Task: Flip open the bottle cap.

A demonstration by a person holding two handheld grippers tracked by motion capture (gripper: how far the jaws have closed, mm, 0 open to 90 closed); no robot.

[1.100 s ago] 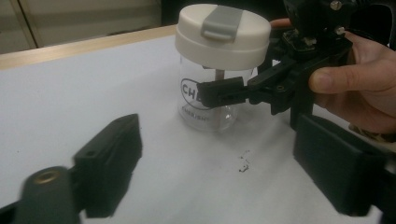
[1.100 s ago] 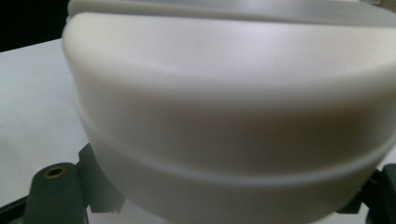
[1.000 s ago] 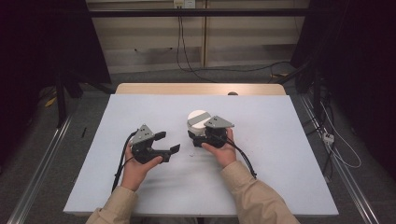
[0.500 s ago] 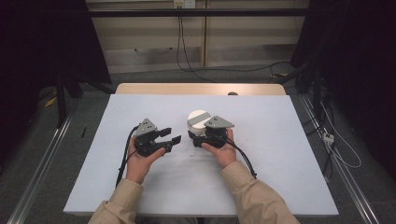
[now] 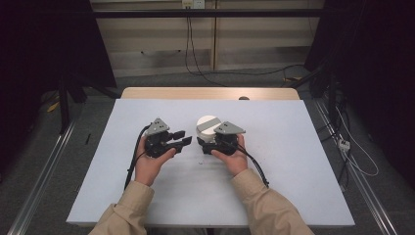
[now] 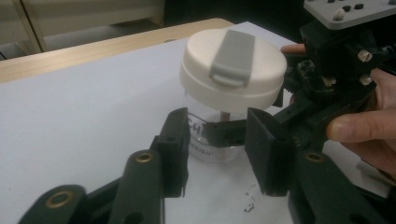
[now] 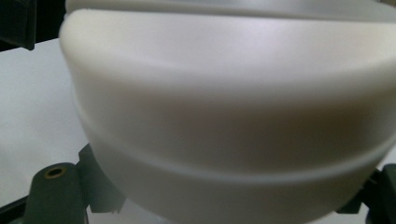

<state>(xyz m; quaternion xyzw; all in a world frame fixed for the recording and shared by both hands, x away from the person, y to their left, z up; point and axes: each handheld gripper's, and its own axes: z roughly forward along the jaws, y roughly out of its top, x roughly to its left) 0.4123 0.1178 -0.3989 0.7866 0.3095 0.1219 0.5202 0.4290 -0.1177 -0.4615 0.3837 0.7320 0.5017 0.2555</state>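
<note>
Since it neared: left hand-held gripper (image 5: 180, 140), jar (image 5: 207, 126).

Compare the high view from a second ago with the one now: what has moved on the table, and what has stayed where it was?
The left gripper has moved forward and toward the jar, its open jaws now pointing at the clear body below the white lid. It has not closed on anything. The right gripper has stayed put, still holding the jar, which remains upright in the same spot on the white table.

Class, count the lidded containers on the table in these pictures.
1: a clear plastic jar with a cream lid stands mid-table, between the right gripper's jaws, with the left gripper open beside it.
</note>
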